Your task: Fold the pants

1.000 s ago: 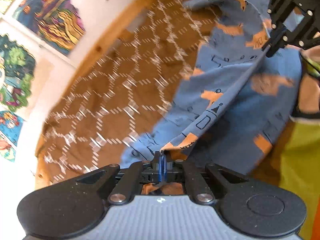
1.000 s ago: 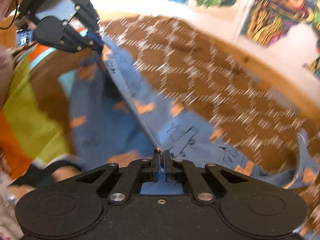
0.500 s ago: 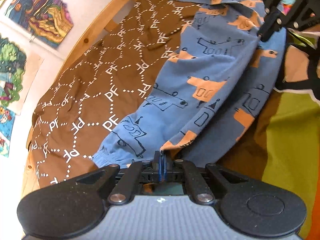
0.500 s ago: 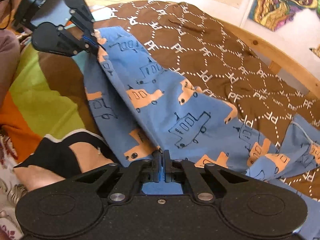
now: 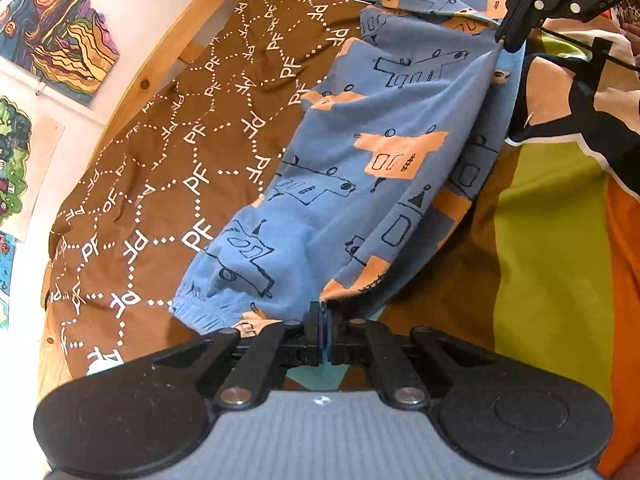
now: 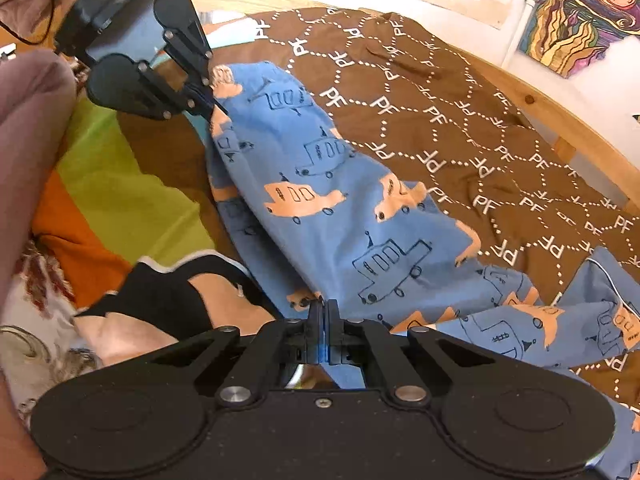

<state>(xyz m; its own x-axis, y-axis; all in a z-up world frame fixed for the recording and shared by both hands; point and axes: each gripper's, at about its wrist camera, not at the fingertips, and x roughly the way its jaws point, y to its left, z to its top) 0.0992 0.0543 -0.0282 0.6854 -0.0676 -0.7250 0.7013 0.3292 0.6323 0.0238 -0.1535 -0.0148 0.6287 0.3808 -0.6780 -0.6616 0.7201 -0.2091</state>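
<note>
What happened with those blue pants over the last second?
The pants, held stretched and lifted between the two grippers, came down toward the brown cover, and the leg now lies spread on it. Nothing was let go: the left gripper and right gripper both stay clamped on the same edge.

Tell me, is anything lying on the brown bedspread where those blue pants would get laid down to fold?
Nothing visible does. Both the left gripper and the right gripper are already shut on the blue pants, holding one edge stretched between them. The brown bedspread beside the pants shows only wrinkles.
</note>
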